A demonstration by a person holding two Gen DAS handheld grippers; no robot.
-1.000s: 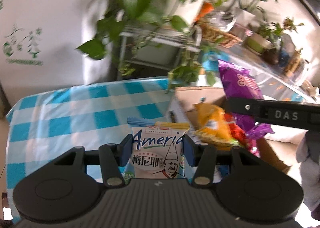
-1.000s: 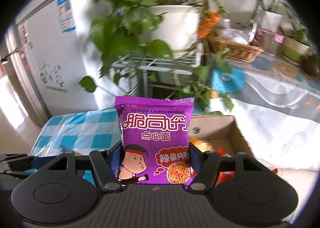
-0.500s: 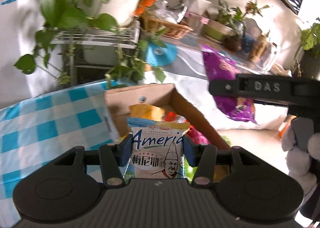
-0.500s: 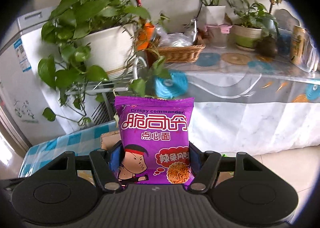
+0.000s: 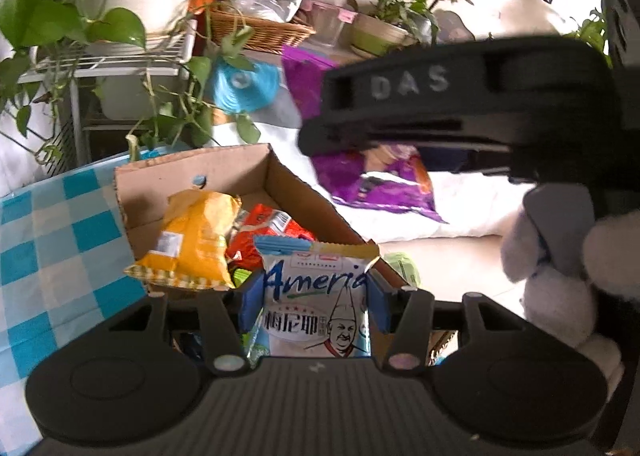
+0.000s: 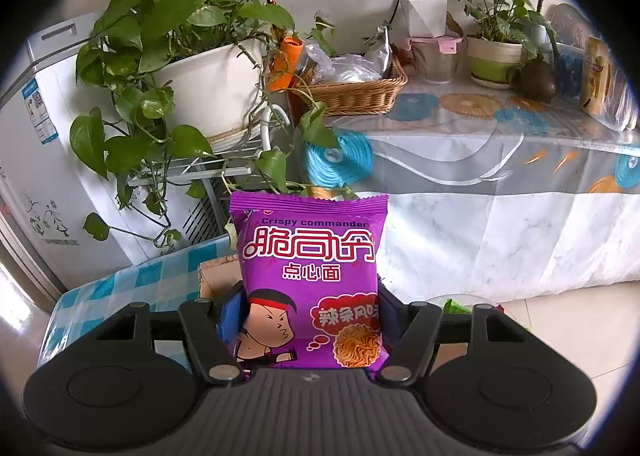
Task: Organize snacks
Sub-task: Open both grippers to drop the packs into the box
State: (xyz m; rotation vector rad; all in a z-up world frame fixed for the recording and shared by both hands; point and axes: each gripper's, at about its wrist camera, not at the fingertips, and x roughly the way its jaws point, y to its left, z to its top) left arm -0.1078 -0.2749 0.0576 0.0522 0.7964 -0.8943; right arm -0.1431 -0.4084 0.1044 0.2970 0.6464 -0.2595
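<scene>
My left gripper (image 5: 314, 302) is shut on a white "Ameria" snack packet (image 5: 316, 308) and holds it over the near end of an open cardboard box (image 5: 192, 171). Inside the box lie a yellow snack bag (image 5: 192, 240) and a red packet (image 5: 272, 228). My right gripper (image 6: 308, 320) is shut on a purple "Crispy commander" noodle packet (image 6: 310, 280), held upright above the box edge (image 6: 212, 276). In the left wrist view the right gripper's black body (image 5: 460, 103) and the purple packet (image 5: 376, 179) hang above and to the right of the box.
The box sits on a blue-and-white checked cloth (image 5: 48, 240). Behind stand a potted vine on a wire rack (image 6: 192, 75), a white fridge (image 6: 36, 135), and a side table (image 6: 500, 143) with a wicker basket (image 6: 352, 91) and plant pots. Tiled floor lies to the right.
Both grippers have swung right and towards the box with their packets still held. The right gripper now looms larger and closer in the left wrist view.
</scene>
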